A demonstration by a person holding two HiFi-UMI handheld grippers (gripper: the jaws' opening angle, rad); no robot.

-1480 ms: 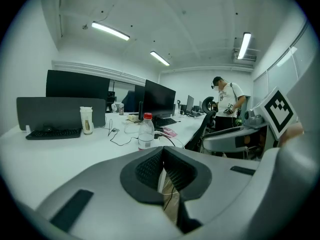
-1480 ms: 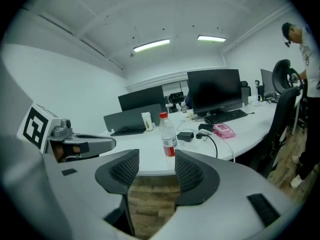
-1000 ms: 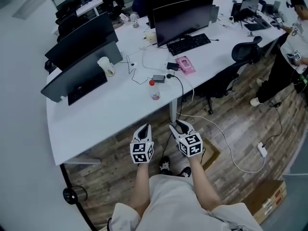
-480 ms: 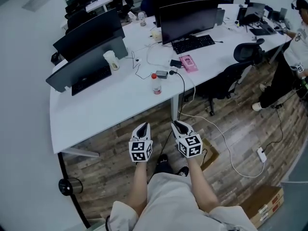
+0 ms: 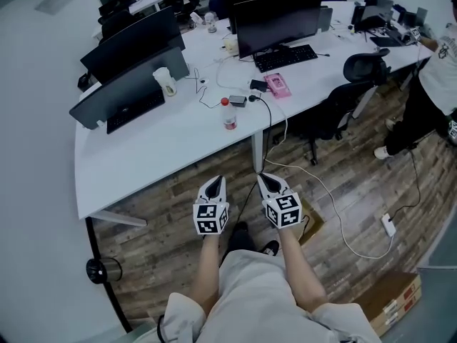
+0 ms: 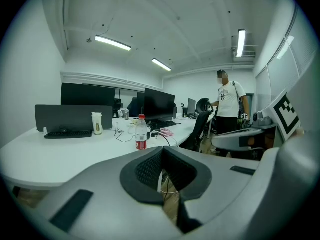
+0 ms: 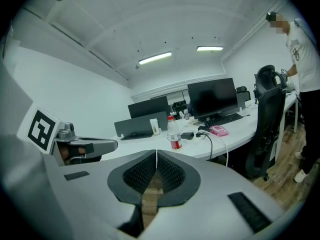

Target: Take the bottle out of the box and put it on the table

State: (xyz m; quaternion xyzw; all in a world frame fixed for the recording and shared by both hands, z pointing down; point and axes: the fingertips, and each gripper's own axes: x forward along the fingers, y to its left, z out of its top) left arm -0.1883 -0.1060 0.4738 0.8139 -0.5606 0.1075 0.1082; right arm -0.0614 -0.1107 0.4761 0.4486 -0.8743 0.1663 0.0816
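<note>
A clear bottle (image 5: 228,113) with a red cap and red label stands upright on the white table (image 5: 143,163), also seen in the left gripper view (image 6: 141,133) and the right gripper view (image 7: 174,134). Both grippers hang side by side over the wooden floor, short of the table's front edge and well away from the bottle. My left gripper (image 5: 214,184) is shut and empty, its pads meeting (image 6: 162,151). The jaws of my right gripper (image 5: 268,181) are closing to a touch (image 7: 156,154) with nothing between them. A cardboard box (image 5: 396,299) sits on the floor at the lower right.
Monitors (image 5: 275,20), keyboards, a paper cup (image 5: 166,81), a pink pack (image 5: 277,84) and cables crowd the table's far side. An office chair (image 5: 360,70) and a standing person (image 5: 435,84) are to the right. A white cable (image 5: 335,213) and a flat cardboard piece (image 5: 312,227) lie on the floor.
Both grippers have drawn back from the table's front edge together, so more floor shows between them and the table. The bottle has not moved.
</note>
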